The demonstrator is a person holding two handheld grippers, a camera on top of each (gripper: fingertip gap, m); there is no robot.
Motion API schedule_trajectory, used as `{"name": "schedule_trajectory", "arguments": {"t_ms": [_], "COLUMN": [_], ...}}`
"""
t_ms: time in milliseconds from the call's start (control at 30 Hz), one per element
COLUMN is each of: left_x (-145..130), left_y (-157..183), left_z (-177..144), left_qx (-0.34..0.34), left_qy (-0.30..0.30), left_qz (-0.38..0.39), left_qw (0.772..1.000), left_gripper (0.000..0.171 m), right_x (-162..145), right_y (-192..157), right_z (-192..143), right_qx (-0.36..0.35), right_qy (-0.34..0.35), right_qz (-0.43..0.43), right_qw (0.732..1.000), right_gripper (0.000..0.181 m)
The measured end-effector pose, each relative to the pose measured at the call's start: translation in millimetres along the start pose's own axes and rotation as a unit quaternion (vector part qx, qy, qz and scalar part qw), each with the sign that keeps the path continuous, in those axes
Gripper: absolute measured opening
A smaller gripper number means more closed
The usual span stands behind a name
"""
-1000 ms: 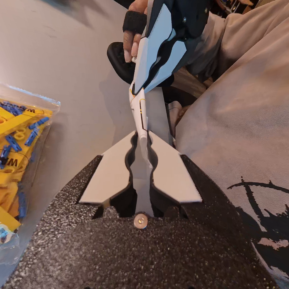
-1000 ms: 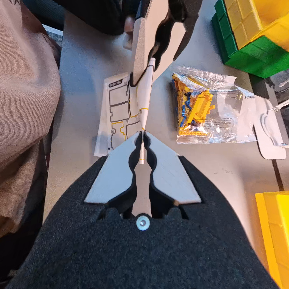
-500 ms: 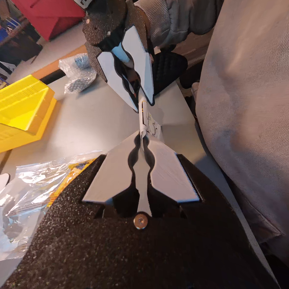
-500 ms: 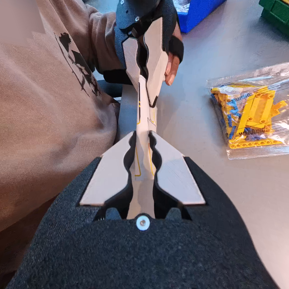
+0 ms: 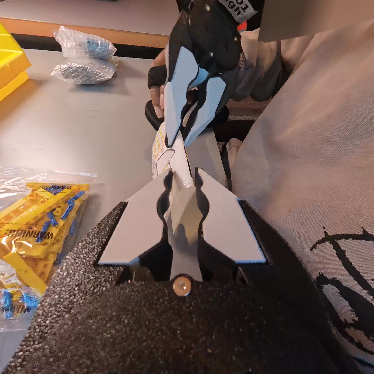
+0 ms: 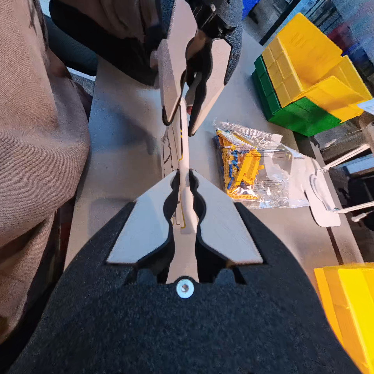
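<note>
A folded white paper sheet [image 5: 180,162] with black and yellow printed outlines hangs in the air above the grey worktop [image 5: 81,121], stretched between the two tools; it looks light, thin and limp, likely to crease or tear if pulled hard, so the safest hold is judged to be on its folded edges near each end, where it is doubled. The left hand-held gripper [image 5: 183,172] has its fingers nearly together with one end of the sheet between them, though a gap shows on the right side, so the pinch looks loose. The right hand-held gripper [image 6: 184,172] is clamped on the other end of the sheet [image 6: 184,141], its tips pressed close on it. In the left wrist view, a clear bag [image 5: 36,218] of yellow and blue plastic building parts lies on the worktop at nine o'clock of the sheet, and bubble-wrapped bundles [image 5: 85,60] lie at eleven o'clock. In the right wrist view the same clear bag [image 6: 251,170] sits at three o'clock, stacked yellow and green bins [image 6: 307,77] at two o'clock show no contents, and another yellow bin [image 6: 352,315] stands at four o'clock, its inside hidden
</note>
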State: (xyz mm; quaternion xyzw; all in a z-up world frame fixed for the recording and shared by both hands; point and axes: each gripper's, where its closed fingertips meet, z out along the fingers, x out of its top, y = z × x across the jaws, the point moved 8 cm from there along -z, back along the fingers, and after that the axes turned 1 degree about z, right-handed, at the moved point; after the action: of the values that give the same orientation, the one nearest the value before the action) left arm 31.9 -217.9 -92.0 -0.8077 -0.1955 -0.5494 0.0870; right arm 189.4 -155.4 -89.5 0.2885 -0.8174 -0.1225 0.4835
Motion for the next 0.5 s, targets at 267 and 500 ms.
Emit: {"name": "schedule_trajectory", "arguments": {"t_ms": [267, 500], "left_x": [-1.1, 0.9], "left_y": [-5.6, -0.9], "left_z": [-1.4, -1.6], "left_qx": [0.037, 0.089], "left_qy": [-0.004, -0.017], "left_qz": [0.0, 0.102], "left_qw": [0.999, 0.991], "left_gripper": [0.01, 0.0], "right_x": [-0.9, -3.1], "right_y": [-2.8, 2.2], "right_z": [-1.9, -5.0], "right_qx": [-0.063, -0.033], "right_qy": [0.01, 0.054], "right_qz": [-0.067, 0.019], "right_qw": [0.996, 0.998], "right_gripper": [0.007, 0.018]}}
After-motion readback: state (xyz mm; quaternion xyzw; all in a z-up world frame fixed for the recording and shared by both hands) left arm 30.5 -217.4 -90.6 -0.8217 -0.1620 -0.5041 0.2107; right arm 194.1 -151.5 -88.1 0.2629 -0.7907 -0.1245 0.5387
